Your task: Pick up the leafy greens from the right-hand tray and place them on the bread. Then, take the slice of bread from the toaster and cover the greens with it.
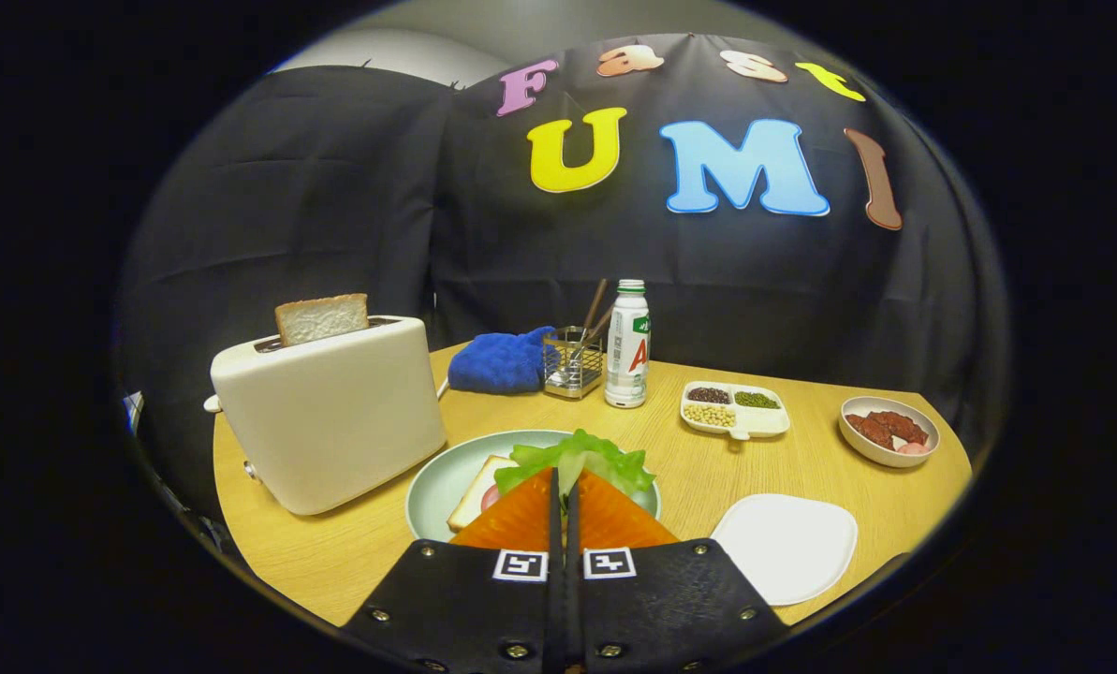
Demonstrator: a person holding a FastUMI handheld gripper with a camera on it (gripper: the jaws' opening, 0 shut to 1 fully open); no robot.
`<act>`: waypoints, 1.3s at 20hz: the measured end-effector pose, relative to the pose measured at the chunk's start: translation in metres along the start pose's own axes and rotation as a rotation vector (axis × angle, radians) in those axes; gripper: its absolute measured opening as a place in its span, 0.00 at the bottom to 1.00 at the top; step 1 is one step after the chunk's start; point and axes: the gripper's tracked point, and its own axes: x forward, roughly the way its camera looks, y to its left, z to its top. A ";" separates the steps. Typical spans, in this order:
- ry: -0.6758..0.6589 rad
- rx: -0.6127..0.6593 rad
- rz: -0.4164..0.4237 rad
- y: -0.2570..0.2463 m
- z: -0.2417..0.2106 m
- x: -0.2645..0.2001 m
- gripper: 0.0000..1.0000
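Even, fairly bright light from above over wooden table; black cloth backdrop stays dim. Soft shadow under toaster, faint one beside white tray. Mild sheen on bottle and plate rim, no harsh glare. Strong fisheye bend: table edge curves, scene darkens toward periphery. Centre sharp; gripper, fingers pressed together, slightly soft up close.

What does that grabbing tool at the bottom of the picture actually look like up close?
The gripper has two wedge-shaped fingers tapering to a point, with a ribbed surface, standing close together with only a thin slit between. Each sits on a black plate held by shiny round screws. Each plate bears a small square black-and-white marker near the slit. No cables or sleeve are visible.
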 end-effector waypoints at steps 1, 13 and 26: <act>0.004 0.011 0.002 0.004 -0.003 0.001 0.00; 0.023 -0.003 -0.101 0.000 -0.018 -0.004 0.34; -0.123 0.029 -0.262 0.013 0.037 -0.042 0.59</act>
